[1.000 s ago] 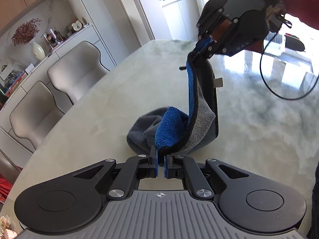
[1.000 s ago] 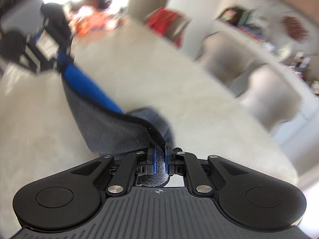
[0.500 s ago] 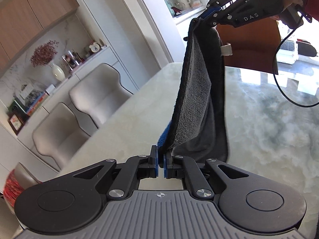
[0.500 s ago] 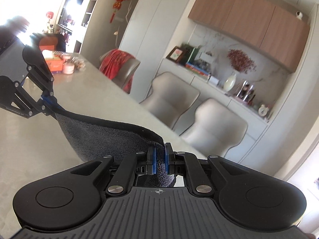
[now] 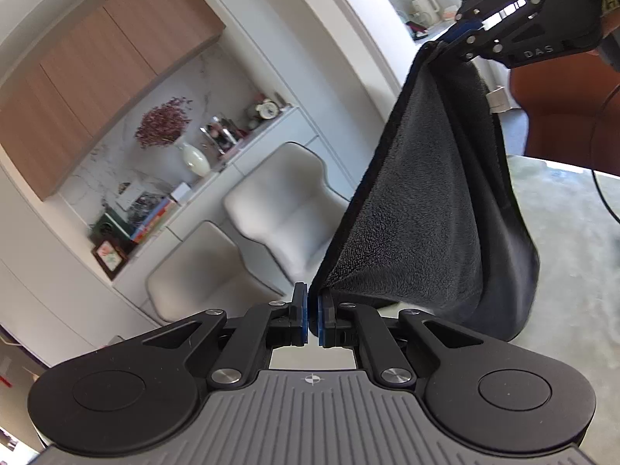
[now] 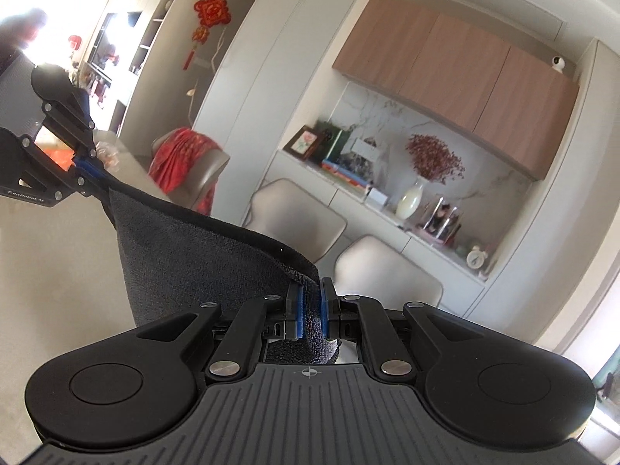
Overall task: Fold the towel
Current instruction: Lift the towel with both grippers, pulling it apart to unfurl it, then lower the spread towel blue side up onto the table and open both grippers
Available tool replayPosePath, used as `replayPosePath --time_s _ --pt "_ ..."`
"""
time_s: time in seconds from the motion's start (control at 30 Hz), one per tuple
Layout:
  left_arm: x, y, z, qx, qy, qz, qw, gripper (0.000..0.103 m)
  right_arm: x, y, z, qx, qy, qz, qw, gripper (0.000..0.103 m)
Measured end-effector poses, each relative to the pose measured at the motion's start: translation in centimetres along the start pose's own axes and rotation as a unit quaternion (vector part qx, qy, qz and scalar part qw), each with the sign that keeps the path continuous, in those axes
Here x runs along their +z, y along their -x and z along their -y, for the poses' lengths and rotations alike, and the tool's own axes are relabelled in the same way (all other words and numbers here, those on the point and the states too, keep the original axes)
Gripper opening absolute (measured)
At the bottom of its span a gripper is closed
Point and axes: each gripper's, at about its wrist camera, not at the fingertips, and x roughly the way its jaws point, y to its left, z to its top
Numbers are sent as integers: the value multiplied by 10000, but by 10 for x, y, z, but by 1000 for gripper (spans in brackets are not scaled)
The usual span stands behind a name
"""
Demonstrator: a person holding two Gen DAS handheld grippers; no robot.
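Grey towel (image 5: 422, 209) now hangs clear above the table (image 5: 573, 232), stretched between my left gripper (image 5: 312, 319) and right gripper (image 6: 310, 312), each pinching a corner; a second ago it sagged onto the tabletop.

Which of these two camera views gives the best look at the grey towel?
The left wrist view: the towel fills it, hanging down from the right gripper to the left gripper, above the table. The right wrist view shows only its top edge and part of one face.
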Motion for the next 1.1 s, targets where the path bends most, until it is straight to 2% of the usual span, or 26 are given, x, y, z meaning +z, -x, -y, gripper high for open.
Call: replayPosePath --time_s 0.13,0.33,0.43,0.53,0.73,0.97,1.1 --pt "12 -3 -9 117 -147 73 9998 4 8 -2 5 -154 57 120 9998 8" --pt "-5 6 28 -271 -377 57 9989 4 -16 21 -12 -194 -90 -38 9998 8" --pt "-13 11 46 -466 -492 49 9977 4 -47 42 -34 -126 -255 -385 9989 8" --pt "-39 30 75 -835 -495 -17 9953 4 -72 65 -51 23 -443 -784 9959 8" --pt "-69 58 129 -1473 -530 -282 9873 4 -121 102 -86 464 -689 -1684 9822 8" --pt "-89 92 170 -2129 -492 -504 9745 4 -139 148 -105 672 -950 -2149 9697 8" --pt "-106 106 176 -2362 -400 -547 9693 4 -142 169 -115 799 -848 -2354 9649 8"
